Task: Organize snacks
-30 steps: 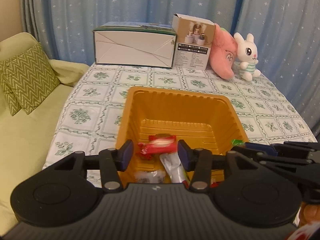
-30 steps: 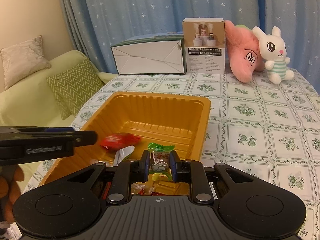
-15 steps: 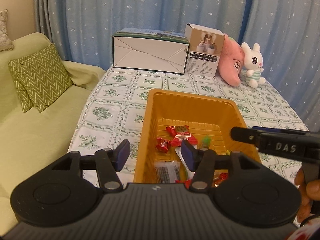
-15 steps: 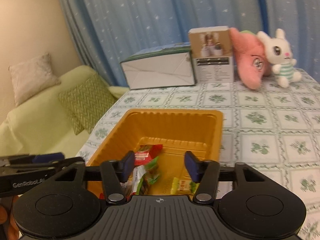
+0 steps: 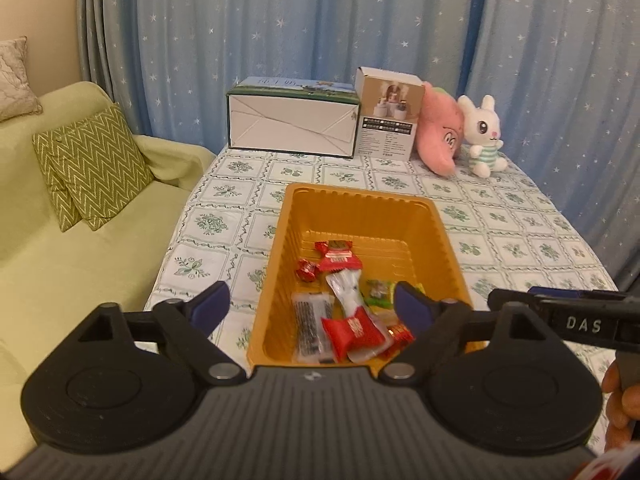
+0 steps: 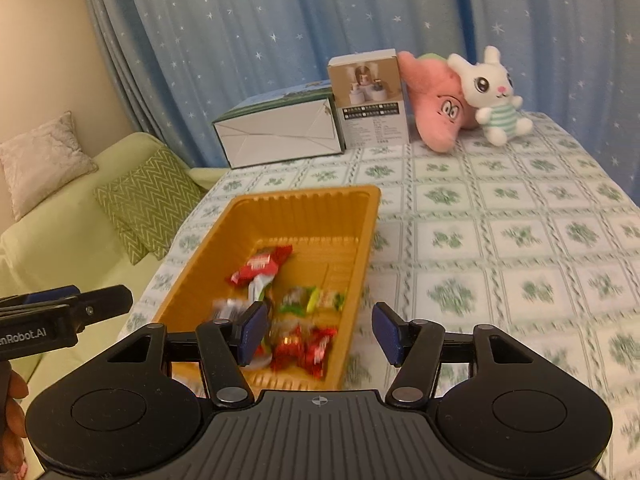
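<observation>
With both tools above the near end of the orange tray [image 5: 362, 210], nothing sits between either pair of pads. Left gripper [image 5: 310, 306]: jaws just opened wide, spread, empty. Right gripper [image 6: 320, 334]: jaws just opened about halfway, spread, empty. Snacks [image 5: 344, 314] all lie loose in the tray's near half: red wrappers, a clear dark-striped pack, a white pack, green and yellow candies. Far half of the tray is bare. Tray sits on the floral tablecloth [image 6: 500, 240] near the table's left edge. White box [image 5: 292, 126], small carton [image 5: 390, 114], pink plush [image 5: 440, 136] and bunny [image 5: 484, 136] stand along the far edge, well apart from the tray. Right view is motion-blurred.
</observation>
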